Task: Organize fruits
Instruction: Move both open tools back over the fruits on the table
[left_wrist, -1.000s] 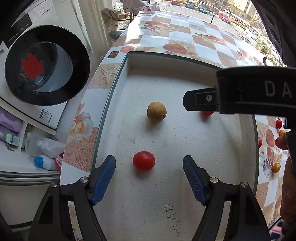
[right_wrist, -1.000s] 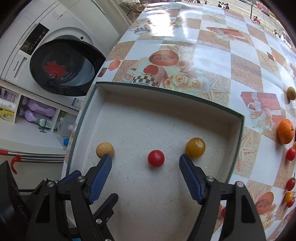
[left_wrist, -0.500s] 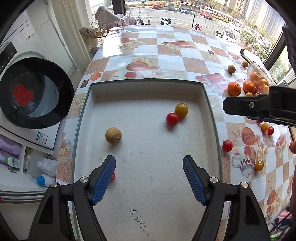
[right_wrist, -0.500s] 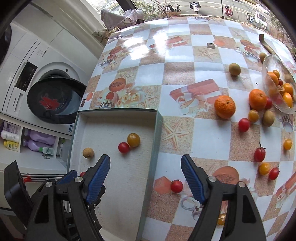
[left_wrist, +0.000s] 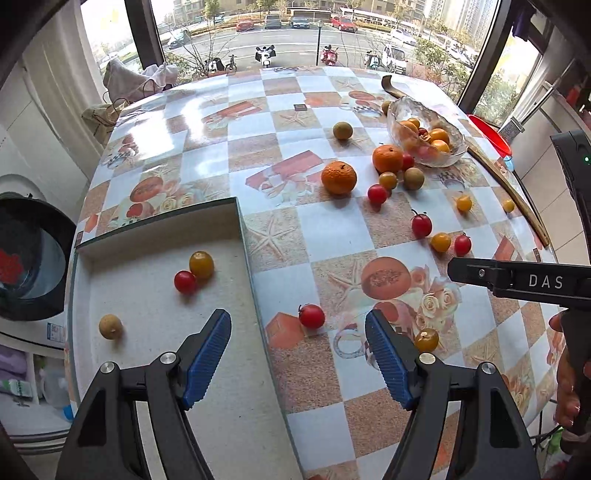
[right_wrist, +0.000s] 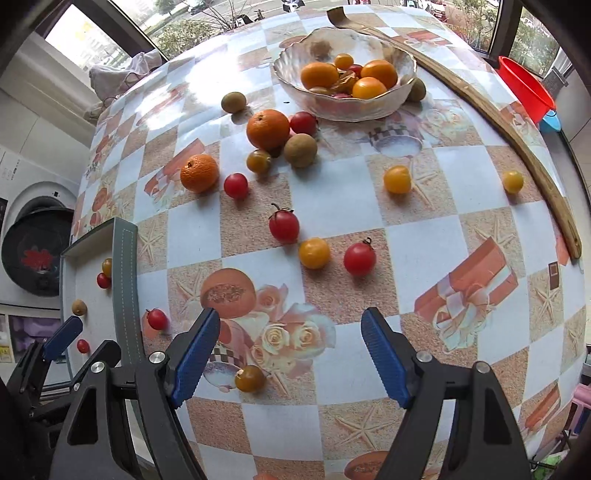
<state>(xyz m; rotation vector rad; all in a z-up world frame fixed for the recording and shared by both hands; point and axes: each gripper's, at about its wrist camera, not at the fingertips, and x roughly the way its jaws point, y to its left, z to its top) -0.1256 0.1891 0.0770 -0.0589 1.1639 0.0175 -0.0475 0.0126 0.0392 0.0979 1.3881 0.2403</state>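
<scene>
Left wrist view has swung away from the shallow white tray (left_wrist: 155, 369), where four small fruits now lie, towards the loose fruit scattered on the checked tablecloth (left_wrist: 332, 236); left gripper (left_wrist: 299, 354) and right gripper (right_wrist: 290, 354) both gape empty, ready for another pick

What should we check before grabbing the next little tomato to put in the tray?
1. Left gripper empty and open: ok.
2. Right gripper empty and open: ok.
3. Red tomato beside the tray lies alone, nothing touching it: ok.
4. Tray has bare floor left for more fruit; only a yellow tomato, a small red tomato and a brown fruit show there in the left view: ok.
5. The two grippers are apart, not crossing: ok.
6. Whether the tomato is soft or will roll: cannot tell.
</scene>
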